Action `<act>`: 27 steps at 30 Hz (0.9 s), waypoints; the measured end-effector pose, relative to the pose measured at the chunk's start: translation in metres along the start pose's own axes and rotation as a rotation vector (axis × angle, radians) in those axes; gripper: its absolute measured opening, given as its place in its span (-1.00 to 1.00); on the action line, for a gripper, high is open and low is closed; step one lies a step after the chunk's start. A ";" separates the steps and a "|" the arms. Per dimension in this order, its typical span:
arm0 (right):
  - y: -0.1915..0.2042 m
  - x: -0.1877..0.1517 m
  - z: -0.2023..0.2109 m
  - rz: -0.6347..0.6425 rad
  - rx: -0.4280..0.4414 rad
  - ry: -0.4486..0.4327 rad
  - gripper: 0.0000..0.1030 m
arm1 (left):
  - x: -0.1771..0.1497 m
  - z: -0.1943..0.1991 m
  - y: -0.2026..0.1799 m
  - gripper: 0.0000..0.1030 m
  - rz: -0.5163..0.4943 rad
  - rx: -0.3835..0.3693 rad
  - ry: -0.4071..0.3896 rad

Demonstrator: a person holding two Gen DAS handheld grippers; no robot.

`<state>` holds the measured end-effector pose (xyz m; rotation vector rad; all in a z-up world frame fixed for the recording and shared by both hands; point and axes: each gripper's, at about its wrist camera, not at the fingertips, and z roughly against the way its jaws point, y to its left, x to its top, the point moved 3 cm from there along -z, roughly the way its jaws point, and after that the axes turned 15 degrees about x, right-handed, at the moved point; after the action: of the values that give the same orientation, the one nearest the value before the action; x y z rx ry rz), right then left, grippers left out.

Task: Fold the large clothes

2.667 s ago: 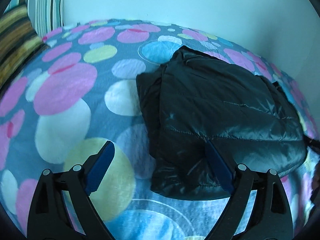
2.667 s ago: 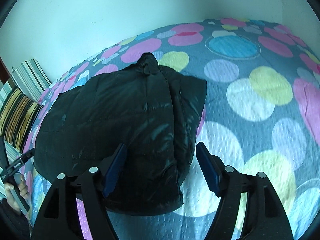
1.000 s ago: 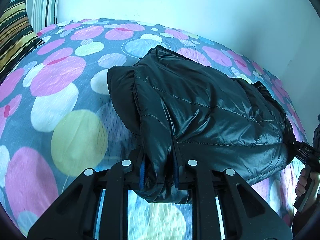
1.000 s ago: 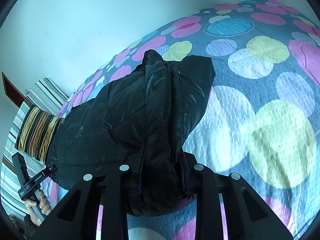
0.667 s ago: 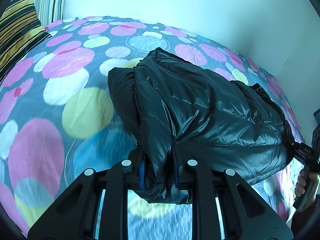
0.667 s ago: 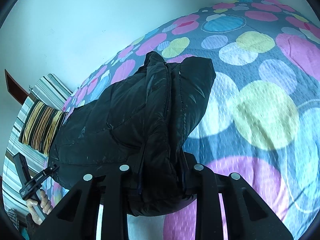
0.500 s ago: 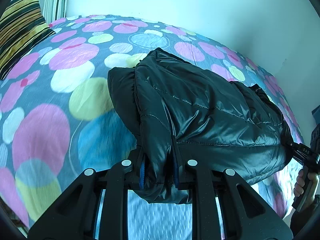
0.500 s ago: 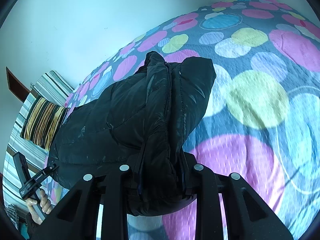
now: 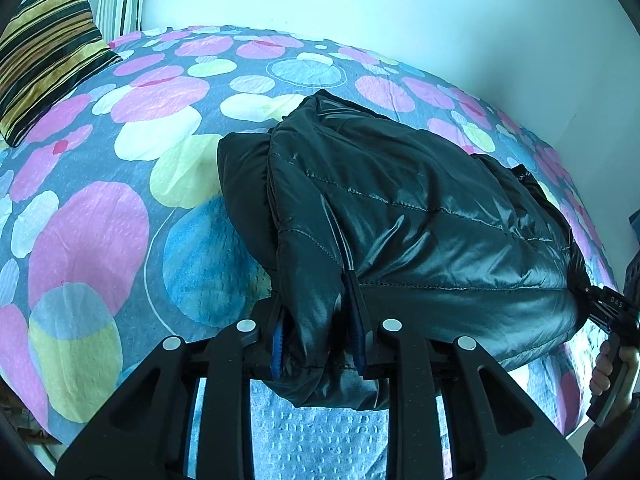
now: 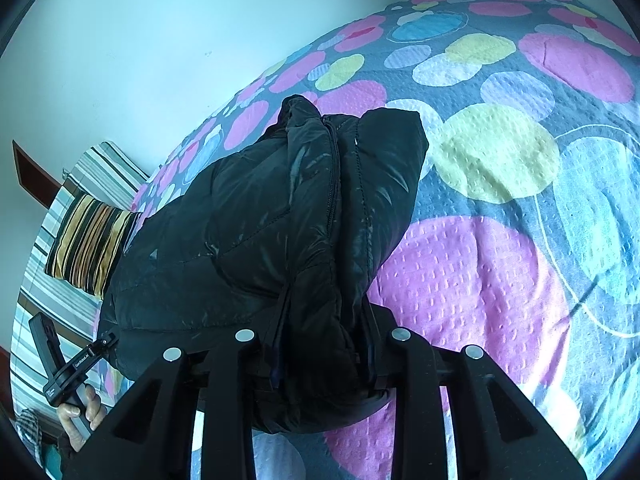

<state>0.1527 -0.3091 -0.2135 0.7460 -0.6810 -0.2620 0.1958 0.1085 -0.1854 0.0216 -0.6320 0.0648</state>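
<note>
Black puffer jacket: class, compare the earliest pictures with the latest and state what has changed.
Both tongs, left and right, stood open before the folded black puffer jacket; now each clamps a near corner, jaws lately easing slightly, and the jacket has slid along the spotted bedspread. Its fold is unchanged.

1. The left wrist view looks forward and down along its jaws, close over the black jacket (image 9: pixel 400 216) on the bed (image 9: pixel 88 232).
2. The right wrist view does likewise from the jacket's opposite end.
3. Both share the jacket, the bed and the striped pillow (image 10: pixel 88 248).
</note>
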 end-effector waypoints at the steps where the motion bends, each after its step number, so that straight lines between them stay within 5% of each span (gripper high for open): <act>1: 0.000 -0.001 0.001 0.000 0.000 -0.002 -0.42 | 0.000 0.000 0.000 -0.51 0.001 0.000 0.000; 9: -0.002 -0.002 0.001 -0.005 -0.003 -0.008 -0.32 | -0.001 -0.001 0.002 -0.40 0.006 0.001 0.001; 14: -0.005 -0.003 0.003 -0.031 -0.009 -0.027 -0.10 | -0.002 0.000 0.008 -0.16 0.015 0.017 -0.005; 19: -0.006 -0.002 0.011 -0.044 -0.023 -0.045 0.09 | -0.001 0.002 0.014 0.34 0.016 0.066 -0.033; 27: -0.011 0.004 0.034 -0.052 -0.076 -0.085 0.19 | 0.000 -0.004 0.031 0.55 0.092 0.012 0.014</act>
<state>0.1339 -0.3372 -0.2007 0.6830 -0.7287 -0.3665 0.1964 0.1400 -0.1885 0.0041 -0.6184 0.1573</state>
